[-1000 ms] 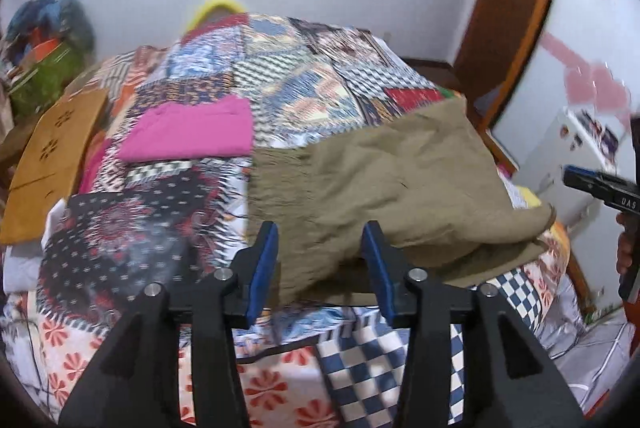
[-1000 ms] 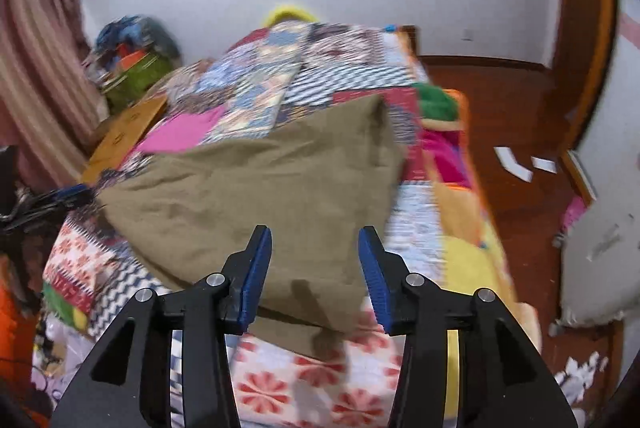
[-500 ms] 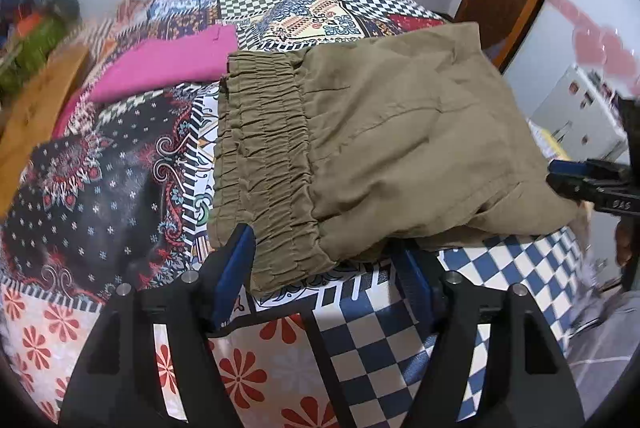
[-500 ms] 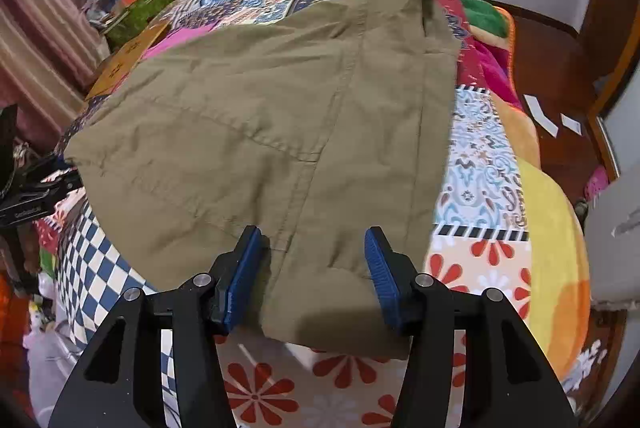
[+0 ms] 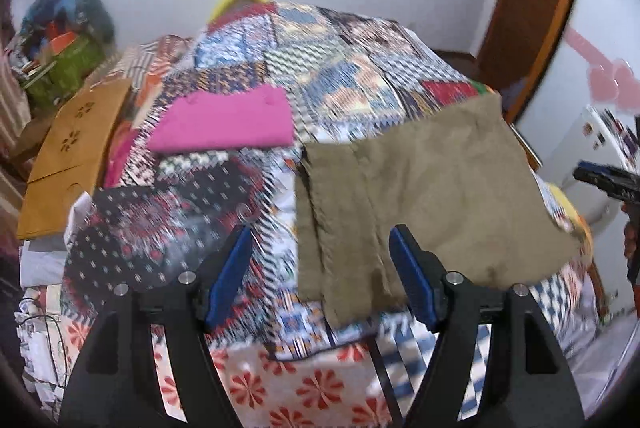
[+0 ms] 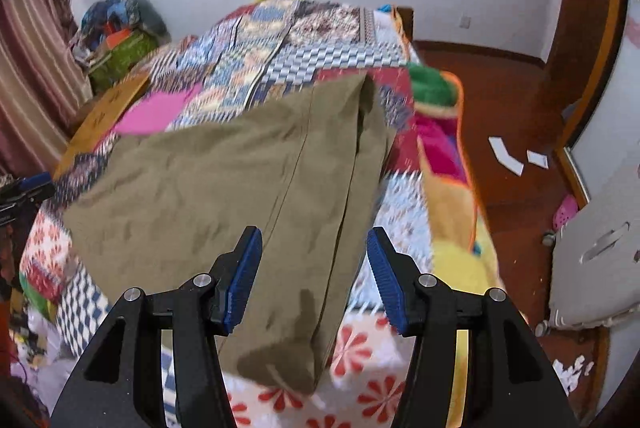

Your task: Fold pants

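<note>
A: Where are the pants (image 5: 420, 204)?

B: On the quilt (image 5: 340, 76), at the near edge of the bed. In the left view they fill the middle and right of the frame; in the right view (image 6: 240, 188) they run from lower centre up toward the middle, already doubled into a broad slab.

A: Which way do they run?

B: In the right view the long axis goes from the near corner at bottom centre up and away, with a seam line along it. In the left view the gathered waistband edge faces the lower left, and the cloth spreads off to the right.

A: And the tongs?

B: The left gripper (image 5: 320, 272) is spread wide, nothing between the pads; the waistband corner shows in the gap, but I cannot tell whether a pad touches it. The right gripper (image 6: 314, 280) is also wide and empty, with the near end of the pants showing in its gap.

A: Which is nearer?

B: Each seems close to its own end, left by the waistband, right by the far end. I would judge the next fold brings one end over the other along that long axis.

A: Anything else close by?

B: A pink cloth (image 5: 224, 122) lies folded, upper left of the pants, apart from them.
</note>
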Tool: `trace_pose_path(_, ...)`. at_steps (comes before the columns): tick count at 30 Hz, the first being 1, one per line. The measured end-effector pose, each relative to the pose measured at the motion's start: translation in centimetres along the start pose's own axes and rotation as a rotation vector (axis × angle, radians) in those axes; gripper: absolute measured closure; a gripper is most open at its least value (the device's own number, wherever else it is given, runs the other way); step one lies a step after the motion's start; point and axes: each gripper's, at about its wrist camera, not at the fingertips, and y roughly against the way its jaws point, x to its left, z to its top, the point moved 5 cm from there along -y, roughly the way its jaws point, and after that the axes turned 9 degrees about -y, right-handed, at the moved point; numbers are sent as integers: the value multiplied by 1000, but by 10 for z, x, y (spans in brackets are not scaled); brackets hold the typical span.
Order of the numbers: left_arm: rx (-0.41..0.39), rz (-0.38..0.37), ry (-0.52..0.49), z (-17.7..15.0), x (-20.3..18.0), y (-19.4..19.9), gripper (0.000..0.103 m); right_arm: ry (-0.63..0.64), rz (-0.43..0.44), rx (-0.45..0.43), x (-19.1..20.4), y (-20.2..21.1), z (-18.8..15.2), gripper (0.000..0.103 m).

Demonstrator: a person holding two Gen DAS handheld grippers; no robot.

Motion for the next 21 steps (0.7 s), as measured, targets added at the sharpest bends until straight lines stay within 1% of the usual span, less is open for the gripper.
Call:
trace_pose_path(2,6,12,28,11,8,-10,32,-1,-3,-18,0,-2,10,52)
trace_pose_path(5,14,5,71,24,17,-30,32,-3,-10,-43,-1,-7,24,52)
trace_pose_path(9,38,-53,117,37,19,-62,34,-13,-15,-52,-6,-19,39,52)
trace_pose_path(15,107,-109,98,43,9,-106,44,-33,-24,-32,-17,-47,58,52)
trace_pose_path(19,169,-141,89,36,2,-135,45,-43,-18,-6,-23,-69,69,52)
trace_pose_path(21,200,-159,68,33,-3,-146,44,-51,-9,12,-23,-81,73,52)
